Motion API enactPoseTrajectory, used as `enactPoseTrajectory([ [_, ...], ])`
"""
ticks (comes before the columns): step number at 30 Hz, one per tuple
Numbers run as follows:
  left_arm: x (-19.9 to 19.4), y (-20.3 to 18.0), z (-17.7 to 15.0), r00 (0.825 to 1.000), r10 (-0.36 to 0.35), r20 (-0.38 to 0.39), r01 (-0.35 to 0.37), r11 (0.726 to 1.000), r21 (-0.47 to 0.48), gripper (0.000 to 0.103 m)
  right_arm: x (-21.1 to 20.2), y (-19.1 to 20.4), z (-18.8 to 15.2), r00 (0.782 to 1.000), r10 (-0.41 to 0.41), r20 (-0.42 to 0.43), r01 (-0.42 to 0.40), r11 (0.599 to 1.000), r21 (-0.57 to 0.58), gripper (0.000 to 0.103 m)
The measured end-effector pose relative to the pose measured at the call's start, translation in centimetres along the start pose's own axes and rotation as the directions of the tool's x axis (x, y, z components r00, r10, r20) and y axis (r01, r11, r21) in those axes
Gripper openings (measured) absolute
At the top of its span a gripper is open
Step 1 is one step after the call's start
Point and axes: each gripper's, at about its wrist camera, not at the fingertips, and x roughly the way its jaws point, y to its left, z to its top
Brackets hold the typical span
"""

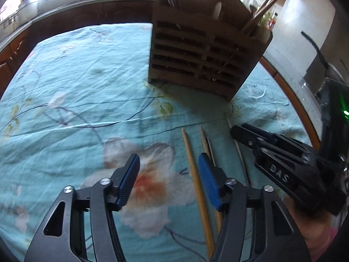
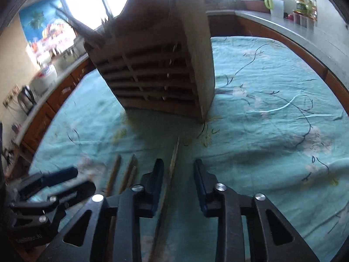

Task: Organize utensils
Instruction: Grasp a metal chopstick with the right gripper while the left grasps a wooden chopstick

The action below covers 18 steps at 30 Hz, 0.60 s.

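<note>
Two spread grippers over chopsticks on a cloth-covered bench.

Lower centre, the left hand-held gripper [image 1: 169, 181] is spread, one chopstick [image 1: 194, 174] lying between its fingers, another [image 1: 206, 140] under the right finger. At right, the right hand-held gripper [image 2: 178, 181] is spread over a thin stick [image 2: 172, 166]. The wooden rack [image 1: 200, 59] stands upper centre on the floral cloth [image 1: 76, 87].

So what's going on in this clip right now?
A person holds two handheld grippers over a table with a floral turquoise cloth, tidying chopsticks into a wooden slatted holder that already has a few sticks standing in it. Several chopsticks lie loose on the cloth in front of the holder. The left gripper and the right gripper both have their jaws open, low over the chopsticks, and neither holds anything yet.
</note>
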Motion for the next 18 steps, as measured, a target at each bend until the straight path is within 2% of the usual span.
enactPoseTrajectory([
  [2, 0.7, -0.5, 0.3, 1.0, 0.003, -0.016, -0.002, 1.0, 0.023, 0.039, -0.2, -0.2, -0.2, 1.0, -0.014, -0.011, 0.014, 1.0, -0.017, 0.012],
  [4, 1.1, -1.2, 0.5, 1.0, 0.027, -0.012, -0.026, 0.998, 0.063, 0.037, -0.5, -0.7, -0.6, 1.0, -0.007, -0.017, 0.007, 1.0, -0.012, 0.008],
  [7, 1.2, -1.7, 0.3, 0.999, 0.036, -0.007, -0.035, 0.995, 0.093, 0.029, -1.5, -1.2, -1.6, 0.999, -0.017, -0.027, 0.017, 1.0, -0.024, 0.007],
  [10, 1.3, -2.4, 0.0, 0.999, 0.043, -0.013, -0.041, 0.991, 0.128, 0.029, -2.2, -1.3, -2.3, 0.999, -0.026, -0.033, 0.025, 0.999, -0.031, 0.008],
  [15, 2.0, -3.2, 0.6, 0.998, 0.065, -0.016, -0.062, 0.984, 0.165, 0.027, -1.4, -1.2, -1.4, 0.999, -0.04, -0.017, 0.04, 0.999, 0.009, 0.01],
  [18, 2.1, -3.4, 0.4, 0.997, 0.073, 0.013, -0.075, 0.981, 0.177, 0.014, -0.9, -0.8, -1.1, 0.999, -0.047, -0.006, 0.047, 0.999, 0.005, 0.011],
])
